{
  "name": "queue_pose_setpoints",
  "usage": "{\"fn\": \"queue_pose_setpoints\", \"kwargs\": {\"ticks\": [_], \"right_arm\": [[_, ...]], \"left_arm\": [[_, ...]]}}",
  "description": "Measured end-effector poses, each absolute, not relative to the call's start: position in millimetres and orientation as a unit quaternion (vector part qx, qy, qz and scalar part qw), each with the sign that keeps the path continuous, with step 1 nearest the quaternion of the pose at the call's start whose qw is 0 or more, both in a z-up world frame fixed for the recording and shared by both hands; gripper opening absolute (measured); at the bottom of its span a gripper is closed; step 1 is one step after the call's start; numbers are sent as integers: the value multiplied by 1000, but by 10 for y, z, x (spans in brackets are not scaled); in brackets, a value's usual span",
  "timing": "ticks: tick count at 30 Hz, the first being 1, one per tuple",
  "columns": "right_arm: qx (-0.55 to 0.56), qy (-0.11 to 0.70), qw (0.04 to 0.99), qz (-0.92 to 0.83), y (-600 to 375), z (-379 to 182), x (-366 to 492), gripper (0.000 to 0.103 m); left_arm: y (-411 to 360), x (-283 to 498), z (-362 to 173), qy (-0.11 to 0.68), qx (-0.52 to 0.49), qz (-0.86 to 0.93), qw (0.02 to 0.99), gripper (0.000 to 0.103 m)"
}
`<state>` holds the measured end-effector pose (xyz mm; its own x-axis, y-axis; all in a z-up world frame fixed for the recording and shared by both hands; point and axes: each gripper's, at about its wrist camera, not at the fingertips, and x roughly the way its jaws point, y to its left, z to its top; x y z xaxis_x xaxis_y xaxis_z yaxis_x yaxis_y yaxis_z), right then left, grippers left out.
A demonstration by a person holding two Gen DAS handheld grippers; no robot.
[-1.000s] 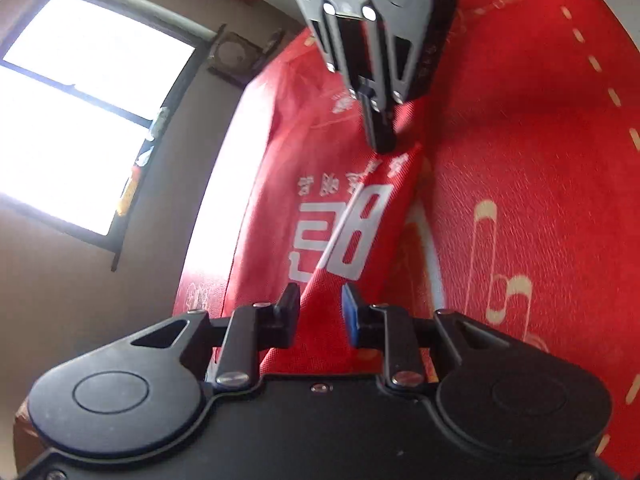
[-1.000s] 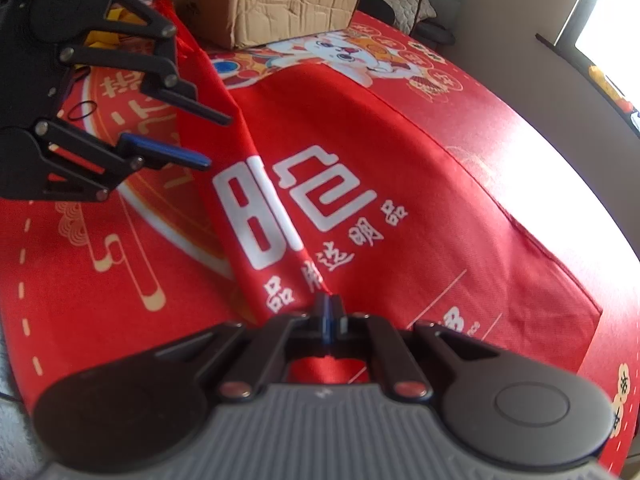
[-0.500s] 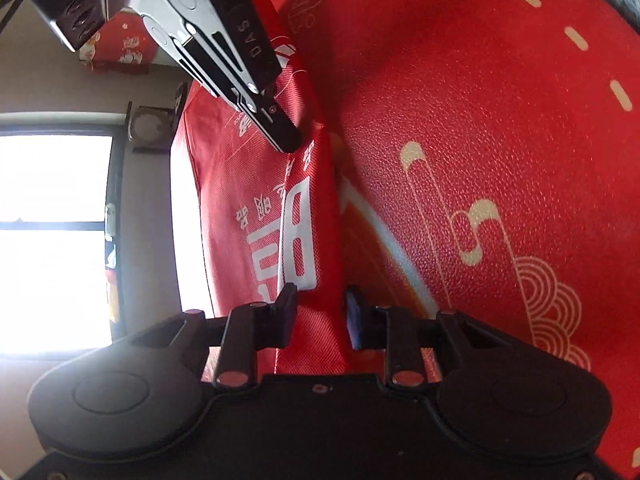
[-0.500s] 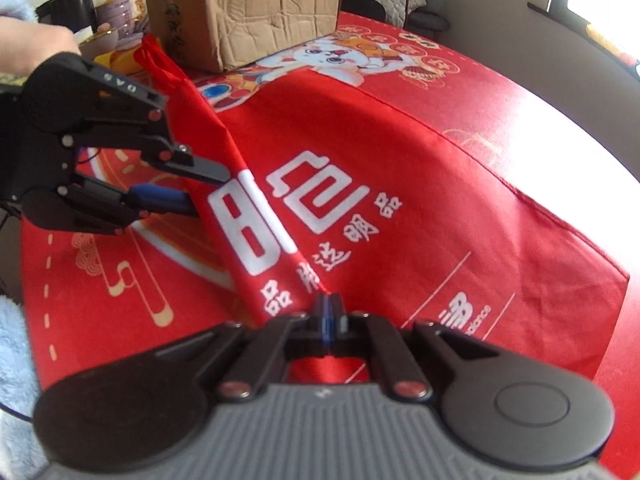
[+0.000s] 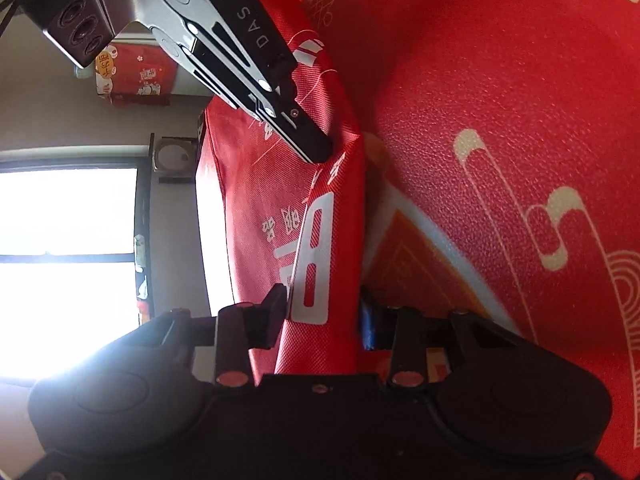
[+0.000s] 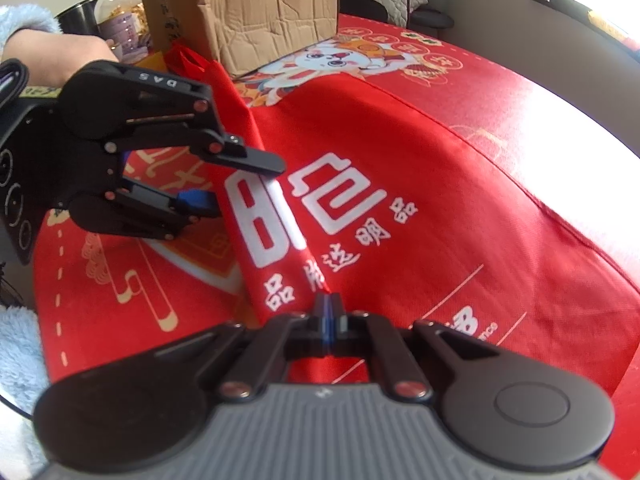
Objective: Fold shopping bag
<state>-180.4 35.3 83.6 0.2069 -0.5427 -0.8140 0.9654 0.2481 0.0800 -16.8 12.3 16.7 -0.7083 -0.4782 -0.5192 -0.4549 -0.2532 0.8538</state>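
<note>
A red shopping bag (image 6: 400, 184) with white print lies spread on the red tablecloth (image 6: 520, 92). Its left side is pulled up into a raised fold. My right gripper (image 6: 328, 300) is shut on the near end of that fold; in the left wrist view it (image 5: 320, 154) comes in from the top and pinches the fabric. My left gripper (image 6: 244, 186) grips the same fold farther along, one finger on top and the blue pad below. In its own view the left gripper (image 5: 322, 304) has the bag (image 5: 256, 200) filling the gap between its fingers. A red handle loop (image 6: 180, 52) sticks up behind.
A cardboard box (image 6: 248, 4) stands at the table's far side, with a dark kettle (image 6: 80, 16) and containers beside it. A person's hand (image 6: 52, 52) in a fluffy pale-blue sleeve holds the left gripper. A bright window (image 5: 60, 240) is beyond the table.
The left gripper has rolled and sunk toward the table with the fold still between its fingers. The right gripper stays shut on the fold and has barely shifted.
</note>
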Motion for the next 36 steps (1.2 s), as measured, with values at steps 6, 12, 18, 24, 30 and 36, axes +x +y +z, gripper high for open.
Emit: {"fn": "queue_pose_setpoints", "kwargs": {"ticks": [6,12,18,24,30,36], "right_arm": [[307,330,717,-532,383,823,-1820,4],[312,305,720,-540,435,809,-1870,4],[318,255,736,-539,536,781,-2089,13],[300,231,735,-562,753,810,-2474,41],[278,232,758,-542,1029,866,-2393,40],[243,265,764,-536,1166,889,-2155,40]], "left_arm": [[125,-280,332,-542,394,-741,25,13],[-486,-496,913,-172,431,-884,54,14],[-923,-378,983,36,409,-910,55,19],[-1192,-229,972,168,395,-902,53,19],[-1203,-131,985,203,406,-891,33,19],[-1044,-195,995,209,430,-877,44,19]]}}
